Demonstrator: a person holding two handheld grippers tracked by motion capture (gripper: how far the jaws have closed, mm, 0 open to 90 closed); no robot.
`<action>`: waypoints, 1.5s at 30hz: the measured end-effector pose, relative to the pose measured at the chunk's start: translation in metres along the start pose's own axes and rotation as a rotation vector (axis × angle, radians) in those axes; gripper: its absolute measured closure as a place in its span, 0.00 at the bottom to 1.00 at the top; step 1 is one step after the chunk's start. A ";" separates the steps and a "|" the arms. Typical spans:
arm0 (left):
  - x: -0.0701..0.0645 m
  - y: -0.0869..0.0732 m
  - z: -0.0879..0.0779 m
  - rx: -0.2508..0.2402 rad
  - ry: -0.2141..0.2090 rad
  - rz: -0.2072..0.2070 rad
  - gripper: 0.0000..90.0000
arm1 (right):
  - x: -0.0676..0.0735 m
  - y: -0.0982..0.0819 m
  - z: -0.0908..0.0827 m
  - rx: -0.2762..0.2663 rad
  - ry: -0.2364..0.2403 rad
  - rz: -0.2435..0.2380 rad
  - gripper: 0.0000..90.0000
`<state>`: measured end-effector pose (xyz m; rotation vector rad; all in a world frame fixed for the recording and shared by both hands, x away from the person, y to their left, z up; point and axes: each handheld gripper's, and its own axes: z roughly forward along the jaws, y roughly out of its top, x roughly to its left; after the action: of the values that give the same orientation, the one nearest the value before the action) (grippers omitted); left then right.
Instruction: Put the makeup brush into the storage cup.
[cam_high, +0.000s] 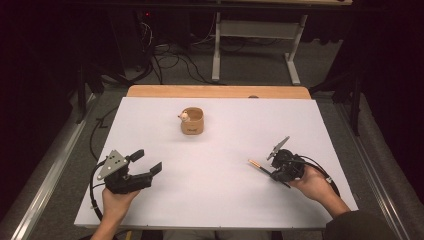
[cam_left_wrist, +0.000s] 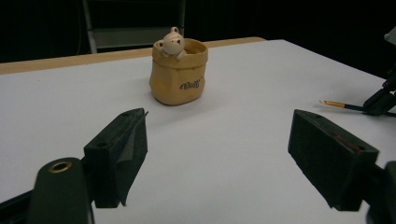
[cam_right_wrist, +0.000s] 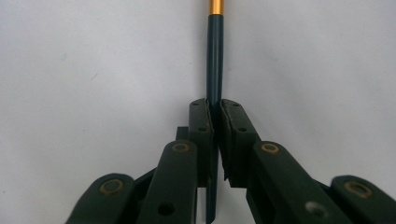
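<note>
Lab or studio, white-topped table (cam_high: 215, 165), black curtains, tangled floor cables (cam_high: 170, 57), metal stand (cam_high: 255, 45)

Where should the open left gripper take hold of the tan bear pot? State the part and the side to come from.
Grip the tan bear pot across its bulging lower body, coming in level from the near side, probably the safest hold. It stands upright and alone on the white table, and the left gripper already faces it with its fingers wide open. Avoid the rim, where the little bear figure leans over the edge.
</note>
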<state>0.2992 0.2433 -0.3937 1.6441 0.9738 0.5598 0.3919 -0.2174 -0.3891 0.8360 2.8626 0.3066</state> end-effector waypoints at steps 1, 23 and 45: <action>0.000 0.000 0.000 0.002 0.001 0.003 0.22 | 0.001 -0.002 -0.001 -0.016 0.003 0.001 0.95; -0.002 0.000 0.001 0.009 -0.011 0.024 0.22 | 0.016 -0.015 -0.026 -0.298 0.071 0.105 0.95; -0.004 0.001 0.008 0.030 -0.044 0.027 0.23 | 0.041 -0.019 -0.022 -0.551 0.130 0.165 0.95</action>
<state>0.3030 0.2355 -0.3947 1.6912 0.9327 0.5270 0.3435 -0.2143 -0.3752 0.9523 2.5967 1.1403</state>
